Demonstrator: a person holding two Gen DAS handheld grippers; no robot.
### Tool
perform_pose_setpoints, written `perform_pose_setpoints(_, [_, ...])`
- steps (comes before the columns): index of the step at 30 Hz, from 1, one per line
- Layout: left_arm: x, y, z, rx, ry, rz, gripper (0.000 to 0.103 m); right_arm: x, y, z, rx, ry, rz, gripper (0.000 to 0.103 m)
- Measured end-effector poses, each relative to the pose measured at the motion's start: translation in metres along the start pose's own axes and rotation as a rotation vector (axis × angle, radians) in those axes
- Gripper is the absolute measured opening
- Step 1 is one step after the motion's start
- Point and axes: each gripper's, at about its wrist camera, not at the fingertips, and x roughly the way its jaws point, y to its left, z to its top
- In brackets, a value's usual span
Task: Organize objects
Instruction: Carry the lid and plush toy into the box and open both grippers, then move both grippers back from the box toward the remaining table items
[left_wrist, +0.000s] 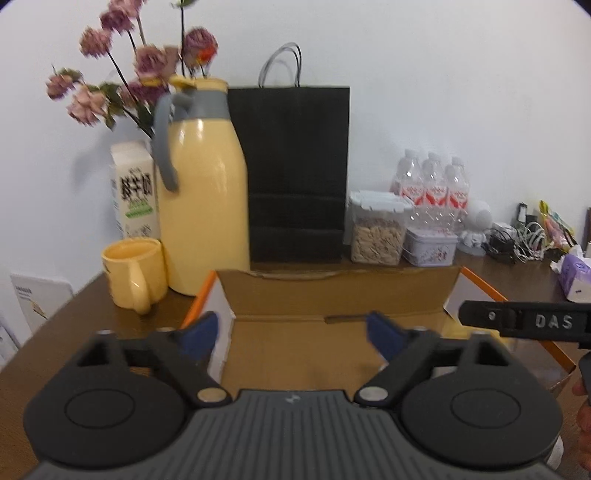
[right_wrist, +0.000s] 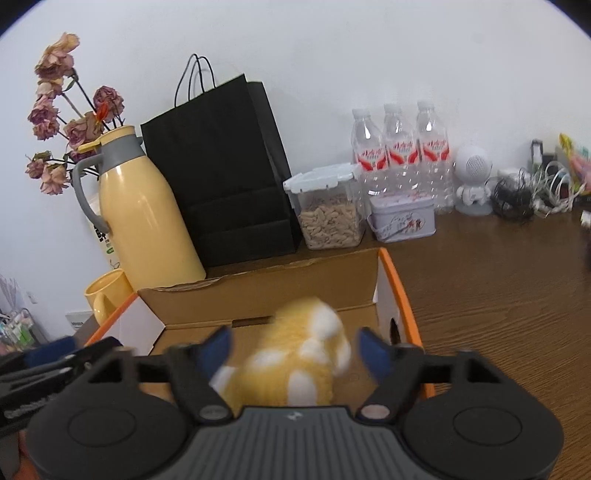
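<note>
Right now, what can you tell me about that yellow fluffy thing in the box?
The plush toy looks soft and fuzzy, yellow with white patches, and is blurred, so its shape is unclear. It sits inside the open cardboard box, between the open fingers of the right gripper, whose blue pads do not press on it. Its underside is hidden.
</note>
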Motion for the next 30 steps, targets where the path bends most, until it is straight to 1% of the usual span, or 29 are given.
perform_pose_setpoints(1, [-0.003, 0.0, 0.001, 0.001, -0.015, 0.01, 0.103, -0.003, 0.002, -0.001, -0.014, -0.008, -0.011, 0.094])
perform_pose_setpoints(2, [-0.007, -0.001, 0.001, -0.001, -0.036, 0.02, 0.103, -0.005, 0.003, -0.001, -0.021, -0.01, -0.017, 0.1])
perform_pose_setpoints(3, [-0.009, -0.001, 0.001, -0.003, -0.047, 0.029, 0.103, -0.007, 0.004, -0.001, -0.027, -0.011, -0.019, 0.103])
perform_pose_setpoints(4, [-0.01, -0.001, 0.001, -0.005, -0.053, 0.034, 0.103, -0.008, 0.005, -0.002, -0.032, -0.013, -0.015, 0.103])
perform_pose_setpoints(9, [-0.013, 0.0, 0.003, -0.012, -0.055, 0.037, 0.103, -0.014, 0.007, -0.002, -0.046, -0.023, 0.0, 0.103])
perform_pose_setpoints(15, [-0.02, 0.001, 0.004, -0.017, -0.066, 0.031, 0.103, -0.027, 0.009, -0.001, -0.059, -0.054, 0.01, 0.103])
perform_pose_setpoints(22, [-0.051, 0.006, 0.015, -0.026, -0.11, -0.002, 0.103, -0.056, 0.025, 0.004, -0.121, -0.115, 0.03, 0.103])
perform_pose_setpoints(26, [-0.072, 0.01, 0.019, -0.017, -0.128, -0.004, 0.103, -0.078, 0.033, 0.006, -0.155, -0.137, 0.038, 0.103])
perform_pose_setpoints(30, [-0.092, 0.017, 0.019, -0.024, -0.129, -0.004, 0.103, -0.1, 0.041, 0.0, -0.203, -0.142, 0.039, 0.103])
